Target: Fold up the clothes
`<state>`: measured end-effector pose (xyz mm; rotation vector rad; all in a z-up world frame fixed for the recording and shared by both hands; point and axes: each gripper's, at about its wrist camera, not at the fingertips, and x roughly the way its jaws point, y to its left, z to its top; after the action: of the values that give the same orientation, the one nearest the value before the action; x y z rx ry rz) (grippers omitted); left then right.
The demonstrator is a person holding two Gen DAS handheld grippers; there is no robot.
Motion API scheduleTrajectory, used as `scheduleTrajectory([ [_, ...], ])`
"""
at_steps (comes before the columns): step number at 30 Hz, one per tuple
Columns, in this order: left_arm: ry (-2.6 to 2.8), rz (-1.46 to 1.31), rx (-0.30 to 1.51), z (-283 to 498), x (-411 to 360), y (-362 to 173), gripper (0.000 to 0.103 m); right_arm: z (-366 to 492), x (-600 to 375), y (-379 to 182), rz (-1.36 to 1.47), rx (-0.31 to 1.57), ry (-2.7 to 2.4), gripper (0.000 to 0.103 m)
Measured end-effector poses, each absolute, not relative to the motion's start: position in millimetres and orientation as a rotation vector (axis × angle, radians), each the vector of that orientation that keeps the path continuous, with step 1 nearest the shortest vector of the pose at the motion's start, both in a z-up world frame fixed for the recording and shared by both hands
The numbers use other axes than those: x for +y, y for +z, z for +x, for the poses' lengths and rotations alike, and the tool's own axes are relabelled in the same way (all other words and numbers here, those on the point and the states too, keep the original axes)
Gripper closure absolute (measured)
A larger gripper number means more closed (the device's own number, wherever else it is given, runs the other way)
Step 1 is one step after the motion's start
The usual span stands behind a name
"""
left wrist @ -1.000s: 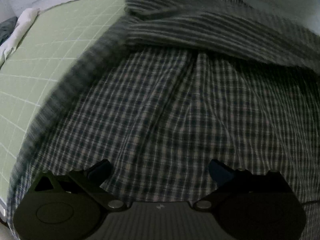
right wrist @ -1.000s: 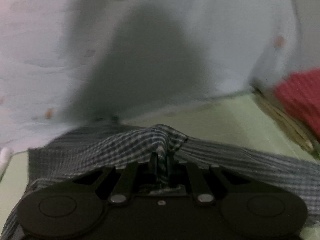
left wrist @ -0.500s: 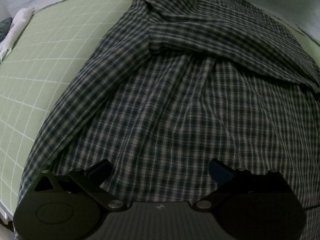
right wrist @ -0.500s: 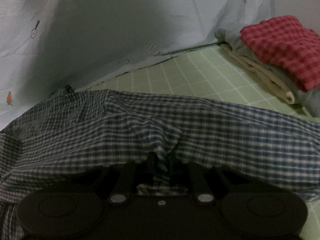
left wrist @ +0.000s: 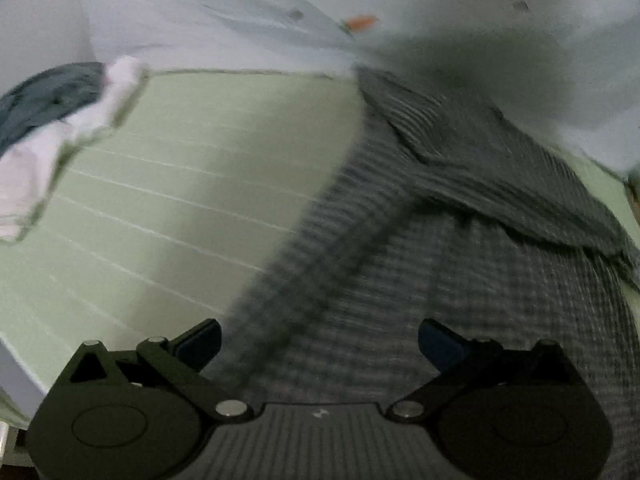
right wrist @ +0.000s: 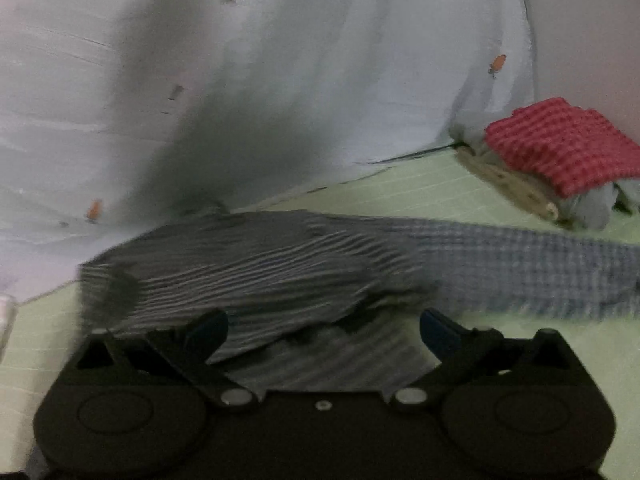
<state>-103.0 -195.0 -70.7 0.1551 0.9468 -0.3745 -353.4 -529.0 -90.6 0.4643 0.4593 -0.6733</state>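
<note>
The shirt (left wrist: pixel 460 272) is dark with small checks. It lies on the green mat (left wrist: pixel 168 184), which has thin white lines on it. In the left view the shirt fills the right side and the mat shows on the left. A fold of the shirt lies across its top part. The picture is blurry.

The left gripper (left wrist: pixel 319 340) is wide. Nothing is between its jaws. The shirt is under it, but I cannot tell if the tips touch the cloth.

The right gripper (right wrist: pixel 324 332) is wide too. Its jaws have just been opening, and they do not press on the cloth. A folded bit of the shirt (right wrist: pixel 256 272) sits in front of them and a little between them. A long part of the shirt runs off to the right over the mat (right wrist: pixel 420 188).

Behind the mat hangs a pale blue sheet (right wrist: pixel 320 60) with little orange shapes. At the far right of the right view sits a pile of clothes with a red checked cloth (right wrist: pixel 560 144) on top. It is well apart from the shirt. In the left view, a white cloth (left wrist: pixel 48 152) and a dark cloth (left wrist: pixel 44 96) lie at the mat's left edge.
</note>
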Motion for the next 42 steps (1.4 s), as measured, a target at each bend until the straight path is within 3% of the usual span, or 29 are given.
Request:
scheduleTrajectory([
  [12, -0.509, 0.218, 0.935, -53.1, -59.3, -63.9, 0.0, -307.4, -313.2, -123.9, 0.593, 0.518, -0.559, 0.001],
  [15, -0.55, 0.258, 0.939, -43.9, -42.3, -69.5, 0.0, -290.0, -278.2, -136.3, 0.646, 0.545, -0.548, 0.014],
  [22, -0.624, 0.3, 0.962, -32.9, -10.2, -78.7, 0.0, -264.0, -217.8, -154.8, 0.686, 0.596, -0.442, 0.057],
  [28, -0.651, 0.324, 0.963, -27.8, -1.1, -79.1, 0.0, -255.7, -192.3, -164.7, 0.673, 0.66, -0.442, 0.081],
  [30, -0.66, 0.327, 0.962, -26.9, -1.7, -78.6, 0.0, -255.5, -193.4, -163.4, 0.676, 0.651, -0.442, 0.098],
  [42, -0.745, 0.312, 0.985, -49.7, -43.6, -79.2, 0.0, -287.9, -218.8, -140.6, 0.67, 0.578, -0.425, 0.101],
])
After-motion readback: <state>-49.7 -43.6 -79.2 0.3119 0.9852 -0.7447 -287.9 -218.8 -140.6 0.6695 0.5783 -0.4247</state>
